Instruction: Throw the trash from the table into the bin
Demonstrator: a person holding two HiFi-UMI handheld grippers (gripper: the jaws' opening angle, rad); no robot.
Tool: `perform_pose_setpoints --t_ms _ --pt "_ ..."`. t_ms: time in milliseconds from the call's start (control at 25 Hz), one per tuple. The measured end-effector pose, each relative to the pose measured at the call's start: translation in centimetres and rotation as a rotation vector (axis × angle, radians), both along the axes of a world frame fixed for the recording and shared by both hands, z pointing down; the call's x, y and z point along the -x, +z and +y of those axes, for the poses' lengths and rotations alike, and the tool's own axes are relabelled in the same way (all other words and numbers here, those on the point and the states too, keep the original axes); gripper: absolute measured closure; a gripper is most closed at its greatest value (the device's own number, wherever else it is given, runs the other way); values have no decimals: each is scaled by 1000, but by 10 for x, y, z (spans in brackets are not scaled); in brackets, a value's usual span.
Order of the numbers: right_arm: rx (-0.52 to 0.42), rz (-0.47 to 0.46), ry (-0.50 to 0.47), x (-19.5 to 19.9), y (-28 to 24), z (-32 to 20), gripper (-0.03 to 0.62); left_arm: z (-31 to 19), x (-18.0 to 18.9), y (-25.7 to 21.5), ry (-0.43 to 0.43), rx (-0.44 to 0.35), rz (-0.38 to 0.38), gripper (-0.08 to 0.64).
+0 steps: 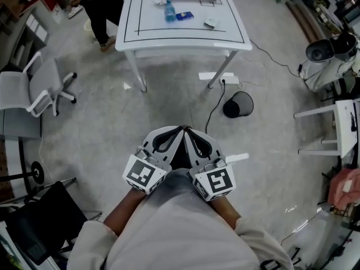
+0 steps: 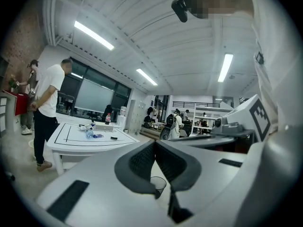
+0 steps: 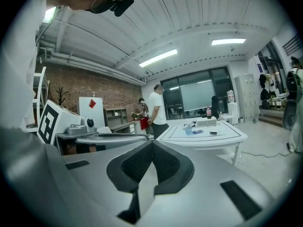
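The white table [image 1: 183,38] stands far ahead with trash on it: a clear plastic bottle [image 1: 169,11], a blue packet [image 1: 184,16] and a small pale object [image 1: 211,22]. A black mesh bin [image 1: 238,104] sits on the floor off the table's near right leg. Both grippers are held close to the body, side by side and pointing at the table. My left gripper [image 1: 180,129] is shut and holds nothing; so is my right gripper [image 1: 188,129]. In the left gripper view the shut gripper [image 2: 155,142] sits above the bin [image 2: 158,186]. The right gripper view has the shut gripper [image 3: 152,142], the table [image 3: 203,138] and the bottle [image 3: 188,130].
A person [image 1: 101,4] stands at the table's far left corner. A grey office chair [image 1: 39,86] is at the left, a power strip [image 1: 222,79] with a cable lies under the table, another white table [image 1: 343,122] is at the right, and a black chair [image 1: 39,224] at the near left.
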State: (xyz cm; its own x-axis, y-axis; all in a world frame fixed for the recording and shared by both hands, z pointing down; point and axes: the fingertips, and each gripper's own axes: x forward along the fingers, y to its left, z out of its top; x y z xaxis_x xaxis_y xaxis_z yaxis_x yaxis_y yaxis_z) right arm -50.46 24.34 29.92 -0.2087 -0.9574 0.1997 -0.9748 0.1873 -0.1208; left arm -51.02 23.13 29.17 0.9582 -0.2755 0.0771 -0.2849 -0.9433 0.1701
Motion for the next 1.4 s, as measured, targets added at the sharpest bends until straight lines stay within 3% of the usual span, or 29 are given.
perform_pose_setpoints --t_ms 640,880,1280,1400 --pt "42 -34 49 -128 1 -117 574 -111 -124 5 -8 14 -75 552" --pt "47 -18 89 -168 1 -147 574 -142 -163 5 10 19 -67 552" --pt "62 50 108 -204 7 -167 574 -155 -197 17 16 68 -72 552" --pt "71 49 117 -207 11 -167 574 -155 -200 21 0 117 -72 552"
